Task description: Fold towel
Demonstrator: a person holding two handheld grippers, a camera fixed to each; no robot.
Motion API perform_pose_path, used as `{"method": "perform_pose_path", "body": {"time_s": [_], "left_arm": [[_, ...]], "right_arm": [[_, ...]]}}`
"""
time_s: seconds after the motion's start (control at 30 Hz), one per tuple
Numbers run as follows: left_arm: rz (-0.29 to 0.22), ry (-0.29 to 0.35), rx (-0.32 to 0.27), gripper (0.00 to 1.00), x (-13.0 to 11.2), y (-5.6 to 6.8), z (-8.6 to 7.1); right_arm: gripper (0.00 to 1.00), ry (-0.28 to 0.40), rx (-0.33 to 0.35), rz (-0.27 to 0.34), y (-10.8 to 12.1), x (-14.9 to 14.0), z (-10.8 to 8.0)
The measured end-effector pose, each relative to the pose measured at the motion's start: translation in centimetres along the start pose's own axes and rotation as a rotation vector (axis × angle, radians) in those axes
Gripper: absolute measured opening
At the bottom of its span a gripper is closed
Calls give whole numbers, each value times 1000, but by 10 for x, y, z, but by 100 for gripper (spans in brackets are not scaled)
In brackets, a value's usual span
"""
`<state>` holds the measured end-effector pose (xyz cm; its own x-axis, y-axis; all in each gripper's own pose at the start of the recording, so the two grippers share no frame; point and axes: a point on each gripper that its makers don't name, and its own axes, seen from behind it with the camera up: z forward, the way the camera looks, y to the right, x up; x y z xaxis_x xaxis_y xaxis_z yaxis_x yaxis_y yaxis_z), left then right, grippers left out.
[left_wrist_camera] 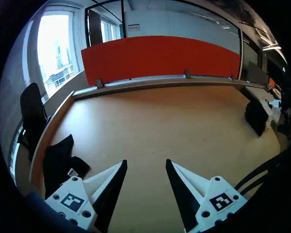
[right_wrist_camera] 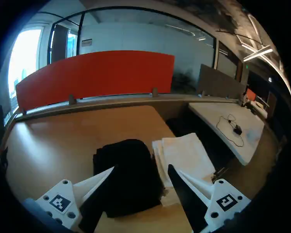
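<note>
Black towel (right_wrist_camera: 124,167) lies below the right gripper (right_wrist_camera: 141,167) (fingers apart).

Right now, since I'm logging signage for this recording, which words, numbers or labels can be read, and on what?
None can be read.
Wall sign: too blurred.
White tag on the black cloth: too small.
Square markers on the jaws: patterns, no letters.

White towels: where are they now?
In the right gripper view, the white towels lie at the desk's right edge, just right of the black towels.
</note>
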<state>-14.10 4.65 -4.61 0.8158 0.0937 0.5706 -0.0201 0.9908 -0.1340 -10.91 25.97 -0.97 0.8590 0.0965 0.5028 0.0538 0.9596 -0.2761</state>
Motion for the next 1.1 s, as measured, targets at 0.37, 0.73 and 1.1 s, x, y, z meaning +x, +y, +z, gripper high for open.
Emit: {"method": "perform_pose_path", "body": {"time_s": [0.37,0.73,1.1], "left_arm": [[-18,63,26,73,21,-9,1],[-58,172,61,73,53,-20,-2],[-82,269,77,73,80,-28,-12]], "right_arm": [[97,143,-16,24,-6,34,-18],[97,261,7,43,-19,61,-44],[97,335,58,23,-42,86,-66]]}}
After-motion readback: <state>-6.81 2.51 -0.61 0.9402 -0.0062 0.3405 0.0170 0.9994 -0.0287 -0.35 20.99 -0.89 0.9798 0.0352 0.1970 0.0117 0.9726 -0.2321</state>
